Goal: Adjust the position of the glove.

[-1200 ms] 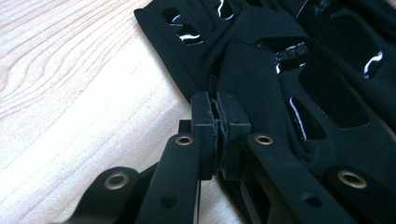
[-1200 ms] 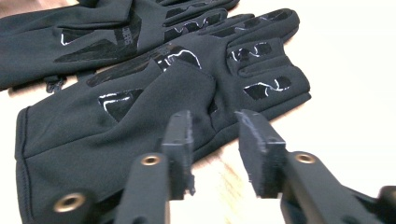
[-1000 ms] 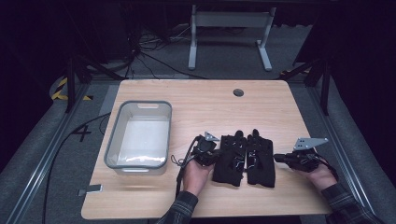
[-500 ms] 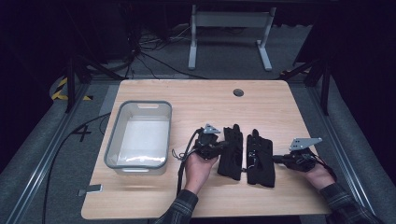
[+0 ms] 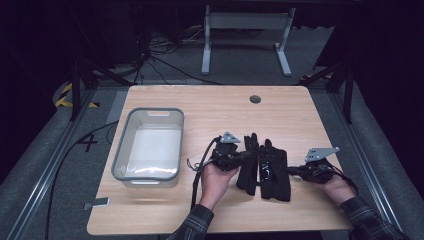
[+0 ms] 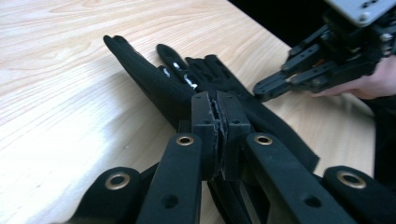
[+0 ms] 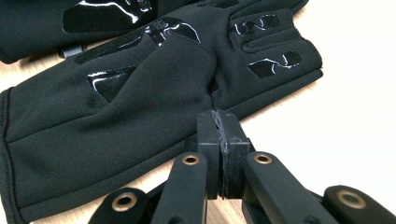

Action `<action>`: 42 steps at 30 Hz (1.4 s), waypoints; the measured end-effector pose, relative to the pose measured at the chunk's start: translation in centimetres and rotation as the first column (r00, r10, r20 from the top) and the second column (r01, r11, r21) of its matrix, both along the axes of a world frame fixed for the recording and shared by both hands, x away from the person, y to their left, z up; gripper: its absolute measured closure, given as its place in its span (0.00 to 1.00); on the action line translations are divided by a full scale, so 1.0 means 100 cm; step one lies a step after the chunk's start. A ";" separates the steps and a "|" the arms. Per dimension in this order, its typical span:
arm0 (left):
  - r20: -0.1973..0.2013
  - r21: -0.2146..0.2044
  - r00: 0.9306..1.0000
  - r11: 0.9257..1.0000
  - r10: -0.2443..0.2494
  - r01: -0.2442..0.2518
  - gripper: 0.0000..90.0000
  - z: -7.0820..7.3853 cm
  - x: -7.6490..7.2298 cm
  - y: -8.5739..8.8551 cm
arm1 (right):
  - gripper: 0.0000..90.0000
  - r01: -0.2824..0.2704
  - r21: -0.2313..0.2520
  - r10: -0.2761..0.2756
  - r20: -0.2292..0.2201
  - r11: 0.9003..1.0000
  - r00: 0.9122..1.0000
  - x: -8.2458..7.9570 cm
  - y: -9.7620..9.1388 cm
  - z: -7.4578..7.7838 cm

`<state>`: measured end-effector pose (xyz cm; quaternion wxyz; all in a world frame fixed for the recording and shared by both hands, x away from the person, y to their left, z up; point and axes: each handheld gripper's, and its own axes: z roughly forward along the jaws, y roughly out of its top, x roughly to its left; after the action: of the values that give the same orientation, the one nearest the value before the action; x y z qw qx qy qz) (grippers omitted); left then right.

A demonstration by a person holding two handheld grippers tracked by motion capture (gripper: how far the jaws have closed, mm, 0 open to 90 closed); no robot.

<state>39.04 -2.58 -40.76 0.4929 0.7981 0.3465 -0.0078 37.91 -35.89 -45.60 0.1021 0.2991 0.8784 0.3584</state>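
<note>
Two black gloves lie side by side on the wooden table [image 5: 210,110]. The left glove [image 5: 248,167] [image 6: 149,79] is tipped up on its edge, and my left gripper [image 5: 245,154] [image 6: 218,100] is shut on its raised side. The right glove [image 5: 274,172] [image 7: 116,107] lies flat, shiny grip patches up. My right gripper [image 5: 291,171] [image 7: 219,119] is shut at that glove's right edge, near the thumb notch, pinching the fabric. The left gripper view also shows the right gripper [image 6: 262,89] across the gloves.
A clear plastic bin [image 5: 120,160], with nothing in it, stands at the table's left. A round cable hole [image 5: 255,99] sits near the far edge. A small grey tag [image 5: 95,204] lies at the front left corner. Bare wood lies behind the gloves.
The left gripper took hold of the left glove and lifted its side, pulling it off the right glove. The right gripper shifted slightly left to the right glove's edge.
</note>
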 end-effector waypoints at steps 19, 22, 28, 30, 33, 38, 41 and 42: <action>-0.023 -0.040 0.998 0.998 -0.057 0.056 0.97 0.004 -0.002 -0.017 | 1.00 -0.057 0.015 0.057 -0.008 0.998 0.998 0.002 0.019 -0.001; -0.022 -0.040 0.998 0.997 -0.063 0.062 0.97 0.005 -0.001 -0.019 | 1.00 -0.071 0.007 0.071 -0.002 0.997 0.997 0.003 0.025 -0.001; -0.024 -0.028 0.996 0.996 -0.084 0.084 0.97 0.004 0.000 -0.028 | 1.00 -0.092 0.015 0.092 0.001 0.996 0.996 0.005 0.033 -0.002; -0.025 -0.021 0.995 0.995 -0.096 0.095 0.97 0.003 0.000 -0.032 | 1.00 -0.093 0.017 0.093 -0.001 0.996 0.996 0.006 0.033 -0.002; -0.029 -0.014 0.993 0.993 -0.115 0.114 0.97 0.000 0.000 -0.041 | 1.00 -0.094 0.018 0.094 0.000 0.995 0.996 0.006 0.033 -0.002; -0.034 0.010 0.990 0.990 -0.139 0.140 0.97 -0.005 0.001 -0.055 | 1.00 -0.094 0.017 0.094 0.003 0.995 0.996 0.006 0.033 -0.002; -0.040 0.020 0.987 0.988 -0.153 0.154 0.97 -0.009 0.002 -0.061 | 1.00 -0.095 0.019 0.095 0.003 0.995 0.995 0.006 0.033 -0.003; -0.041 0.023 0.987 0.987 -0.155 0.156 0.97 -0.010 0.002 -0.063 | 1.00 -0.096 0.019 0.096 0.001 0.995 0.995 0.005 0.033 -0.003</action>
<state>39.22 -8.85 -41.80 0.4734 0.8288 0.2926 -0.0574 38.46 -32.56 -45.86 0.0819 0.2577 0.8882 0.3714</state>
